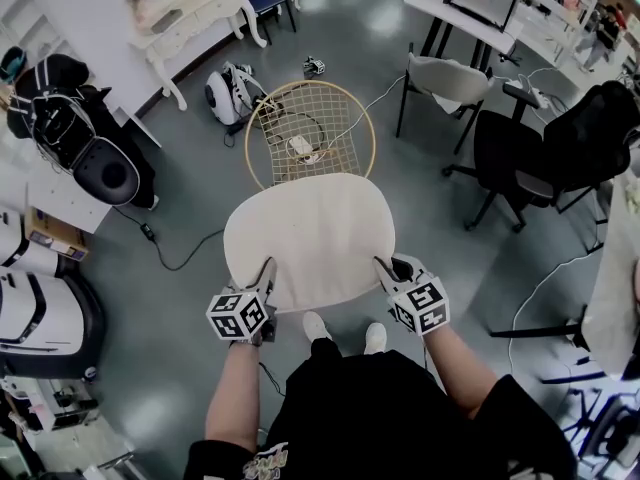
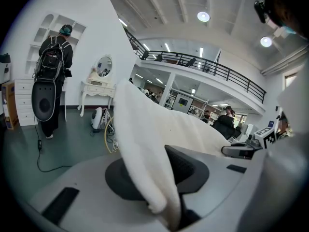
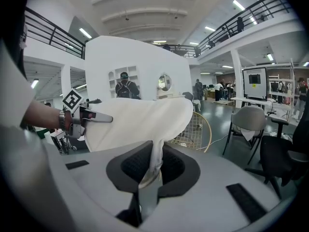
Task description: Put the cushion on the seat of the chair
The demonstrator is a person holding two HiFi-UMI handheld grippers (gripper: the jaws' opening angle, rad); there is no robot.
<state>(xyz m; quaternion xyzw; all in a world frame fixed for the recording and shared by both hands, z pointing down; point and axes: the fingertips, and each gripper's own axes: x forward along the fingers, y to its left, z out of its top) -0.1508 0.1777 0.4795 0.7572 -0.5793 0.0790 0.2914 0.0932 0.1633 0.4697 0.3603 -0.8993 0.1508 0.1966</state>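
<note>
While left gripper (image 1: 267,270) and right gripper (image 1: 386,268) are pinching cushion (image 1: 308,236) by near corners, carry step is running; next is calling for lowering flat onto chair (image 1: 352,118) seat (wire, just ahead).

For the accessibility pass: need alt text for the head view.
A person, seen from above, holds a cream cushion by its near edge, left tongs and right tongs each clamped on it, over a grey floor. A round gold wire chair stands just beyond, partly hidden by the cushion.
</note>
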